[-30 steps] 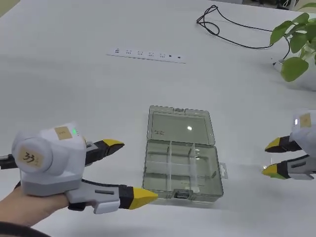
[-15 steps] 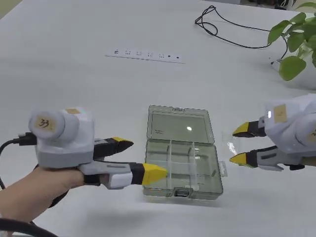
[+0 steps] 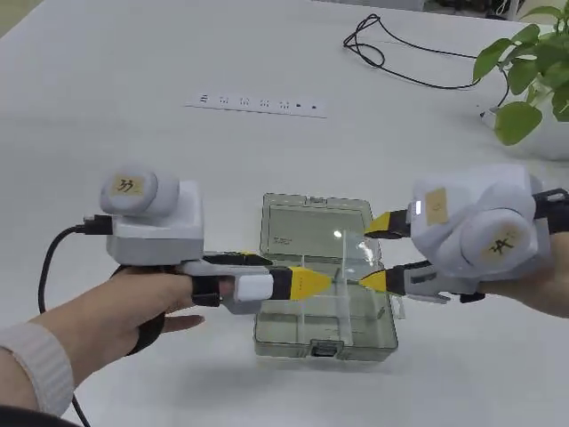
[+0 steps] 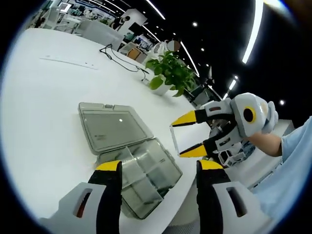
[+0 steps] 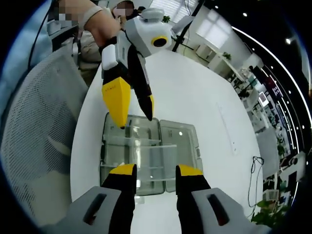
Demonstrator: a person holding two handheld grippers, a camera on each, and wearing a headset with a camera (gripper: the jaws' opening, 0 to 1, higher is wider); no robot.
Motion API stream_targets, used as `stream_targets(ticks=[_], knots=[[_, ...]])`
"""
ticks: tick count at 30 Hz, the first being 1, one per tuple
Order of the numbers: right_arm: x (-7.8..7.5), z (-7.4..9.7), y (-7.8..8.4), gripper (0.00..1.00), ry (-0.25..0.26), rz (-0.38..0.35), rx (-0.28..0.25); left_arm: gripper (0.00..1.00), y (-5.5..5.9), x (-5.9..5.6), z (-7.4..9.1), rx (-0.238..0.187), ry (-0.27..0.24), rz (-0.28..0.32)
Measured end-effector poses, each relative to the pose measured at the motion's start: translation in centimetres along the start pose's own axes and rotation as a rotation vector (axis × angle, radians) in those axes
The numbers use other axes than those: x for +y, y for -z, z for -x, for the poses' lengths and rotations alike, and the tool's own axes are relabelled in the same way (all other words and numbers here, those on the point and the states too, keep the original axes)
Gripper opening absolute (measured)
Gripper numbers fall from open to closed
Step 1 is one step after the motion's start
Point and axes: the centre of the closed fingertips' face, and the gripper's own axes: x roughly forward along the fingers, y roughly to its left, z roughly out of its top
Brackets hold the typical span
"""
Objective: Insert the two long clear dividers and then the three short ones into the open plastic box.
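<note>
Right tool [image 3: 369, 253] is pinching a clear divider [image 5: 157, 155] over the open box [image 3: 289, 342], lower centre of frame; left tool [image 4: 159, 165] is gaping, empty. Probably worth holding the divider upright, lowering squarely into slots

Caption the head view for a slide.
Above the open box: left claw empty, right claw holding a clear divider.

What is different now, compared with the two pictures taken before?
Both grippers came inward from the sides. The left gripper now reaches over the box from the left, the right gripper from the right, with a clear divider between its jaws. In the head view their tips nearly meet. The box stayed in place, lid open.
</note>
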Motion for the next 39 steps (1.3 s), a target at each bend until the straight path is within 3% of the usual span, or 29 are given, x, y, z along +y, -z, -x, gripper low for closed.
stream_targets(ticks=[10,17,24,34,37,39], knots=[[1.1,-1.4,-2.1,0.32,0.01,0.083,0.023,0.35,0.2,0.0,-0.2,0.011,0.005,0.105],[1.5,-1.8,-3.6,0.32,-0.006,0.067,-0.01,0.13,0.2,-0.1,0.0,0.011,0.015,0.14],[1.8,-1.7,-3.9,0.32,-0.013,0.079,-0.01,0.01,0.3,-0.6,0.2,0.008,0.044,0.158],[2.2,-1.4,-3.9,0.32,-0.019,0.09,-0.018,0.0,0.5,-1.2,0.3,0.006,0.086,0.215],[1.9,-1.3,-4.0,0.33,-0.016,0.183,-0.028,0.0,0.2,-1.2,0.3,-0.013,0.091,0.214],[1.6,-1.0,-3.8,0.52,-0.011,0.146,-0.031,0.0,0.2,-1.1,0.5,-0.014,0.085,0.194]])
